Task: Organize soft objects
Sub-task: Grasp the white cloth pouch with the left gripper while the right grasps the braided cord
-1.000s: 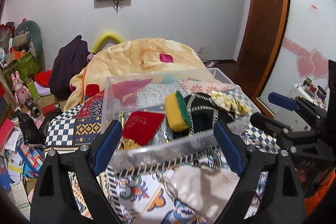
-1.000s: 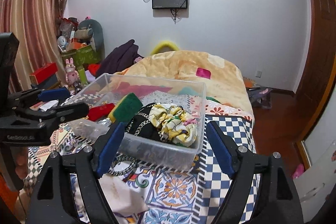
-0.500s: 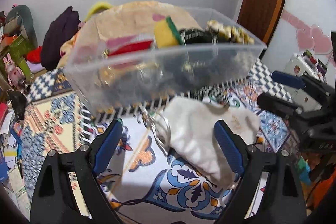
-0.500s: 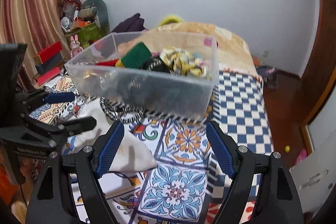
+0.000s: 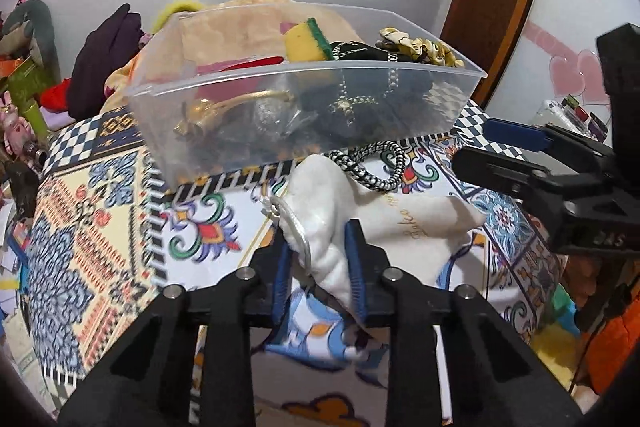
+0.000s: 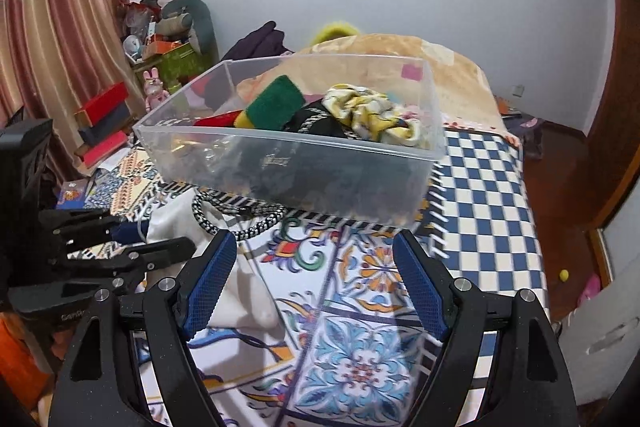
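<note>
On the patterned bedspread (image 5: 100, 227), left gripper (image 5: 320, 259) fingers pinch the white pouch (image 5: 400, 223); right gripper (image 6: 316, 283) fingers gape.

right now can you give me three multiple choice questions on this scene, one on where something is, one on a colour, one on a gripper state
1. Where does the black-and-white cord loop lie?
A. inside the clear bin
B. on the bedspread just in front of the clear bin
C. on the floor

2. What colour is the scouring side of the sponge in the clear bin?
A. green
B. blue
C. white

3. What is the left gripper doing?
A. wide open above the bin
B. shut on the white pouch
C. shut on the sponge

Answers:
1 B, the loop rests on the bedspread against the bin's near wall, partly on the white pouch.
2 A, its upper face is green over yellow.
3 B, its blue pads pinch the pouch's gathered end, while the right gripper stands open.
</note>
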The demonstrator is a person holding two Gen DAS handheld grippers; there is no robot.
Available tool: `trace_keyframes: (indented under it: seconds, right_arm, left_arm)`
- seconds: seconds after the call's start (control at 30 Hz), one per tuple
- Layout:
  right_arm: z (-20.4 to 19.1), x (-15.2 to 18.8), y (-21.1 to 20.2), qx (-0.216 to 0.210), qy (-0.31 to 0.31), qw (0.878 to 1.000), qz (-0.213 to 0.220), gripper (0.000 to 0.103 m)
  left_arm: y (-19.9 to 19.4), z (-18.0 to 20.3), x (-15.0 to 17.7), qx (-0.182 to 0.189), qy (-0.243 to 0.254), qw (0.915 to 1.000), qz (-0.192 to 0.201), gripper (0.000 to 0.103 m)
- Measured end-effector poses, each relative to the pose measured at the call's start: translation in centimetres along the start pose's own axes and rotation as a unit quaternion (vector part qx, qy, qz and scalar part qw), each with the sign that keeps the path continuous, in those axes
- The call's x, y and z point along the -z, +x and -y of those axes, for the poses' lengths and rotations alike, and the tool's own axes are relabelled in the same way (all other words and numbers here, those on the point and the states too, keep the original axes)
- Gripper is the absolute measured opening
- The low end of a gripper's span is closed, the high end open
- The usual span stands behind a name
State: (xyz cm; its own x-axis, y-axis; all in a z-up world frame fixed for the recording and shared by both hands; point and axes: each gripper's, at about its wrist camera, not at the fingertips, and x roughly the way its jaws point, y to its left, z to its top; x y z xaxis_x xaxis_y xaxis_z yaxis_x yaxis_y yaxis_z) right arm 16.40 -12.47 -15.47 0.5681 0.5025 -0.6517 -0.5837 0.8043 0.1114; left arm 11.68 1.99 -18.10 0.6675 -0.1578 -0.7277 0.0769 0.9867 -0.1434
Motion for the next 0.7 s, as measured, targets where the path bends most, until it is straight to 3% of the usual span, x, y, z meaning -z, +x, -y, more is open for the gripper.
trace_keyframes:
  seconds: [0.17,0.4,0.47,0.5,0.57,0.67,0.7]
  right_arm:
    - [-1.8,-0.6,1.6,-0.02,-0.014,1.0,-0.011,0.078]
    - [-3.2,-0.5,4.6,-0.012,-0.028,0.998,-0.051,0.074]
    - [-3.3,-0.2,4.9,-0.006,-0.031,0.998,-0.06,0.054]
    - [-3.3,-0.3,4.7,-0.001,-0.035,0.998,-0.057,0.051]
    - [-3.2,-0.1,4.5,0.0,-0.039,0.998,-0.057,0.026]
    - [-2.7,0.0,4.1,0.004,-0.041,0.998,-0.053,0.011]
    - [-2.5,0.2,3.9,0.003,-0.039,0.998,-0.051,0.01]
  left_arm:
    - [-1.7,-0.6,1.3,-0.015,0.003,0.9999,0.004,0.02]
    - [-3.8,-2.6,2.9,-0.048,-0.009,0.9987,0.013,0.02]
    - [-4.1,-3.3,2.9,-0.051,-0.02,0.9984,0.016,0.019]
    - [-4.3,-3.8,2.7,-0.052,-0.026,0.9981,0.019,0.018]
    - [-4.7,-4.3,2.6,-0.053,-0.035,0.9977,0.025,0.015]
    - [-5.3,-4.3,2.0,-0.053,-0.037,0.9971,0.04,0.013]
    - [-5.4,-4.1,1.7,-0.053,-0.036,0.997,0.044,0.013]
